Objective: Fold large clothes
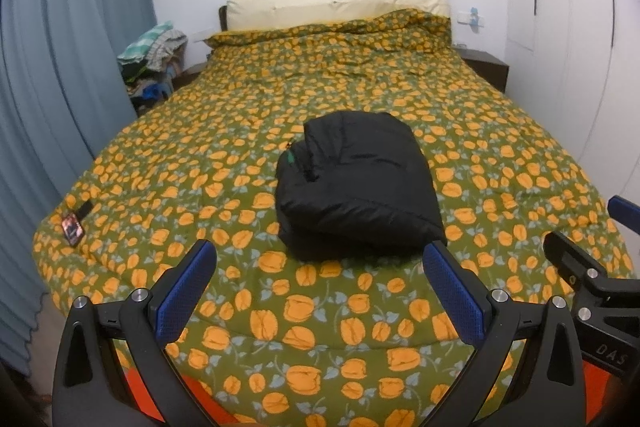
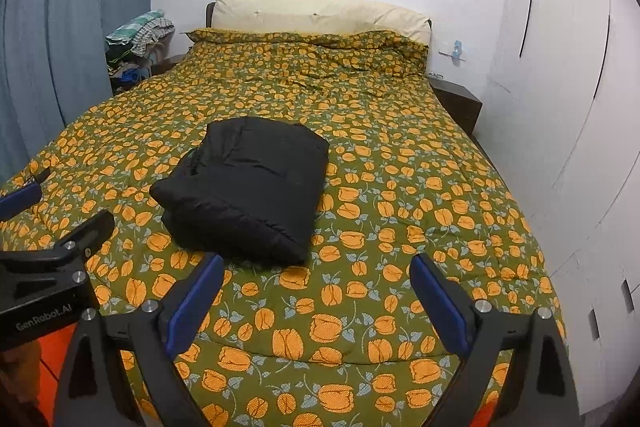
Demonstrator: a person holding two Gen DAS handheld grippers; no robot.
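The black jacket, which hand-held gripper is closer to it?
Left, slightly. The left hand-held gripper hangs open just short of the folded black jacket; the right hand-held gripper hangs open short of it, off its right side.

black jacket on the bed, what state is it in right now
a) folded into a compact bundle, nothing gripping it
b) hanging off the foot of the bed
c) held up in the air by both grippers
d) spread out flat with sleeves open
a: the black jacket lies as a thick folded bundle on the floral quilt, while the left gripper and right gripper stand open, short of it.
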